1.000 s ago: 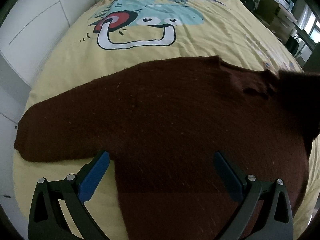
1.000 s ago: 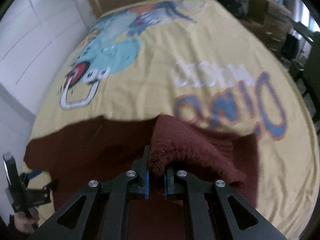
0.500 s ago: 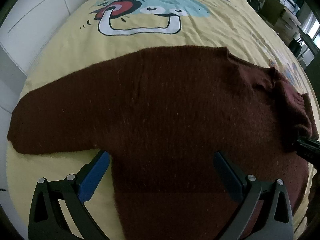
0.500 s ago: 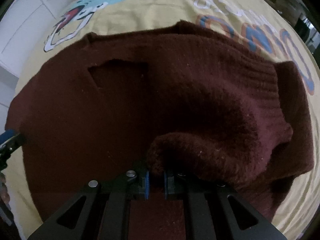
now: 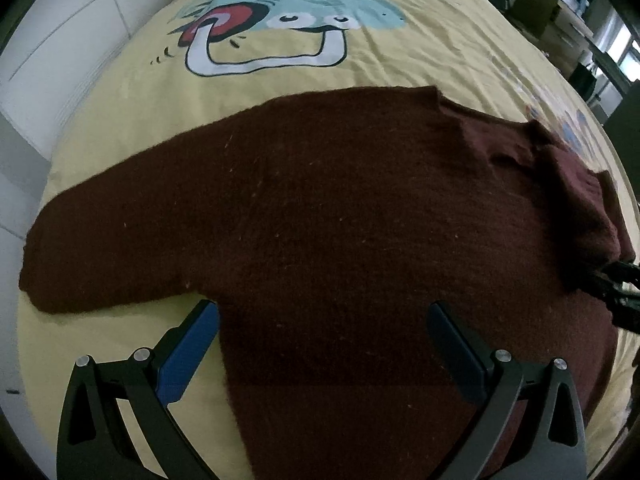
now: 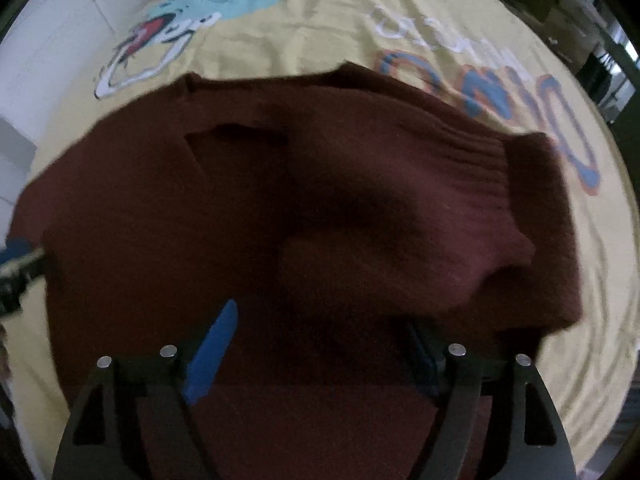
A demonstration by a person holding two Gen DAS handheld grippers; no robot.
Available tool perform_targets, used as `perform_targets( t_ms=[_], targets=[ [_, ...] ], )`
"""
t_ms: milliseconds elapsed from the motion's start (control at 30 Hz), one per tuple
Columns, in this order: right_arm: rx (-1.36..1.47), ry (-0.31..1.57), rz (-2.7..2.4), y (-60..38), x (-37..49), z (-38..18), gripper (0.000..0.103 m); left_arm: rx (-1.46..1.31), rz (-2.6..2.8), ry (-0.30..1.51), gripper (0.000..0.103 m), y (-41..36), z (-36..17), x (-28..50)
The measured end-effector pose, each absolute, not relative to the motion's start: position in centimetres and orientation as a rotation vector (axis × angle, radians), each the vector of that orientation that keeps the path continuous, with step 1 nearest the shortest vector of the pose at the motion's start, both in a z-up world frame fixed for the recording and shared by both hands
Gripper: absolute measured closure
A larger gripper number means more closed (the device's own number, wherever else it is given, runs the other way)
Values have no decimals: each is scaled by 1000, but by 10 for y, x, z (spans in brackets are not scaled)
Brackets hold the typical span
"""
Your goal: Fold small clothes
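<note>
Released half a second ago, the right sleeve (image 6: 400, 208) now lies folded over the sweater (image 5: 320, 220) ahead of the right gripper (image 6: 316, 344), jaws spread. Left gripper (image 5: 322, 344), jaws spread, hovers; left sleeve (image 5: 100, 240) remains unfolded on the bed (image 5: 120, 112).

Dim, window-lit from the far right; right wrist view motion-blurred, both fisheye-warped with dark corners.

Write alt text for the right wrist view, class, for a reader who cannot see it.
The right gripper, jaws open and empty, hovers over a dark maroon sweater whose right sleeve lies folded across its body. The sweater rests on a yellow cartoon-printed bedspread.
</note>
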State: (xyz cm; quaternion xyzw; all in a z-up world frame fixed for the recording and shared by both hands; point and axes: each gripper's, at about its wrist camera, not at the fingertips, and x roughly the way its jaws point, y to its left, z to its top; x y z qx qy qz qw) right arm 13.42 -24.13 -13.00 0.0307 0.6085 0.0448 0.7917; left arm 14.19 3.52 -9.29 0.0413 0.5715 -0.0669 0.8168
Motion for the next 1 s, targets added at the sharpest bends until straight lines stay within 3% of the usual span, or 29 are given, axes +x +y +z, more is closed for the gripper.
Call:
perform_targets(
  t_ms=[333, 700, 1000],
  targets=[
    [201, 1281, -59, -340, 63, -135, 20, 269, -296, 1202, 1, -35, -95, 132],
    [235, 1271, -208, -406, 48, -146, 20, 453, -546, 1164, 1, -182, -107, 131],
    [279, 1280, -220, -423, 49, -155, 19, 598, -606, 1158, 1, -250, -127, 139]
  ],
)
